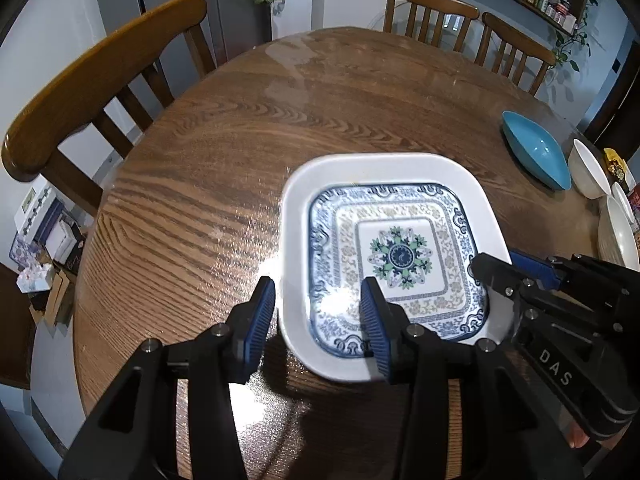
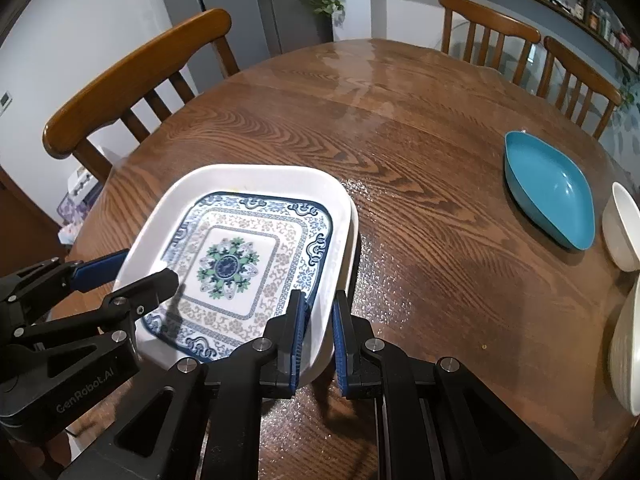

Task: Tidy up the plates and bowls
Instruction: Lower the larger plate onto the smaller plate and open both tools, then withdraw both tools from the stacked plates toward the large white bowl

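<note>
A large white square plate (image 1: 384,164) (image 2: 248,172) lies on the round wooden table (image 1: 192,208) with a blue-patterned square plate (image 1: 400,256) (image 2: 228,268) nested in it. A second white rim shows just under its right side in the right wrist view. My left gripper (image 1: 318,282) (image 2: 149,267) straddles the left rim, one finger outside and one over the patterned plate, closed on it. My right gripper (image 2: 319,295) (image 1: 496,260) is shut narrowly on the right rim. A dark shadow runs along the plate's near and right edges.
A teal oval bowl (image 1: 536,152) (image 2: 548,192) sits at the right of the table. Beside it stand a white bowl (image 1: 588,172) (image 2: 620,228) and white dishes (image 1: 616,236) (image 2: 624,348) at the right edge. Wooden chairs (image 1: 100,76) ring the table.
</note>
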Demonstrator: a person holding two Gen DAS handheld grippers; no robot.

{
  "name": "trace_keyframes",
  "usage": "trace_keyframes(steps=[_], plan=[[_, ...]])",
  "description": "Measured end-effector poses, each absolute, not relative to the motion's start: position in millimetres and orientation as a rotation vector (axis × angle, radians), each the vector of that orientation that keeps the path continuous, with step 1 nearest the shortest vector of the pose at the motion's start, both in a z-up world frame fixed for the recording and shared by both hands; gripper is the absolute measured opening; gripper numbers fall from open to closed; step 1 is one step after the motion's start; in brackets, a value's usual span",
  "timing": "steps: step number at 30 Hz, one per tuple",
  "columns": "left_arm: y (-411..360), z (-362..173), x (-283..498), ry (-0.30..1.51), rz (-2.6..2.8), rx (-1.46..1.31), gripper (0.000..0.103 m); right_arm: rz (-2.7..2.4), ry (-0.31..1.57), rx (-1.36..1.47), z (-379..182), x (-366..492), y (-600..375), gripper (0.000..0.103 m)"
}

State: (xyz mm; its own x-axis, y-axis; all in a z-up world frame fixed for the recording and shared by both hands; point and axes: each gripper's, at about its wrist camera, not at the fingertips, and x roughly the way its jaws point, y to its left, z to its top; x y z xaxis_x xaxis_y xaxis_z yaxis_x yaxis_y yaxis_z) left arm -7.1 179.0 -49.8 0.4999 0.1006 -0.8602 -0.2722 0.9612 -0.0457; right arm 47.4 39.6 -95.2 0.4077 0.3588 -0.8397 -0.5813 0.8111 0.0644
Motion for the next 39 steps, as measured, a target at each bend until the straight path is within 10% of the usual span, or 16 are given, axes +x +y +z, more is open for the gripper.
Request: trace_keyframes(steps=[20, 34, 39], plan=[[155.2, -31.0, -13.3, 0.987, 0.214, -0.130, 0.081, 0.613, 0.927, -0.135, -55.6, 21.7, 3.6, 0.041], [104.5, -23.6, -9.8, 1.006, 0.152, -0.063, 0.083, 0.517, 0.919, -0.028, -51.0, 8.1, -59.3, 0.059], [81.9, -19.2, -7.0, 0.998, 0.128, -0.027, 0.102, 0.472, 0.911, 0.012, -46.8, 5.7, -88.4, 0.059]])
